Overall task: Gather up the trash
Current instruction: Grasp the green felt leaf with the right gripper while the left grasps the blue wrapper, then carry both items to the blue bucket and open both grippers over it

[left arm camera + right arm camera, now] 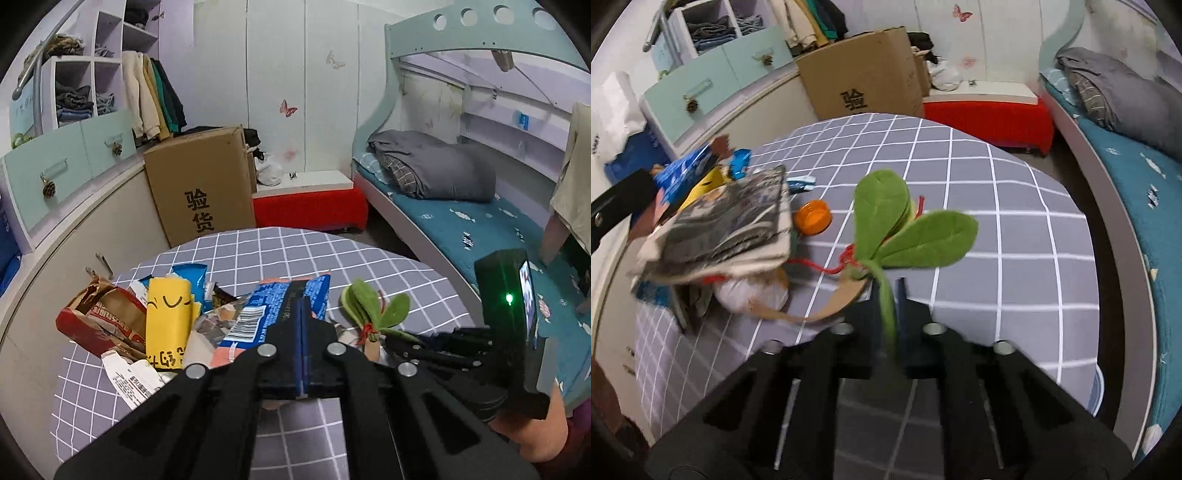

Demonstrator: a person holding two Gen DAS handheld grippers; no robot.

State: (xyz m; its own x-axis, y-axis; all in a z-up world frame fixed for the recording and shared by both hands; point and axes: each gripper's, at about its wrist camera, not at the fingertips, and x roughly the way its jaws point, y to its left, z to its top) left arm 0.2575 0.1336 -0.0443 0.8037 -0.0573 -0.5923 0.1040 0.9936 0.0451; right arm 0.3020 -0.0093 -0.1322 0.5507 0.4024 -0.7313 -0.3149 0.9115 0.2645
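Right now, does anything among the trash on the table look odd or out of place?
Yes. The right gripper is shut on the stem of a green felt leaf ornament tied with red string to a cardboard tag: a decoration, not a wrapper. The left gripper is shut on a blue snack wrapper.

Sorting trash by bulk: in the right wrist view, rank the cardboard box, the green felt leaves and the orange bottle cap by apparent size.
1. cardboard box, largest, though farthest away.
2. green felt leaves, pinched in the right gripper near the lens, so they look bigger than they are.
3. orange bottle cap, plainly smallest.
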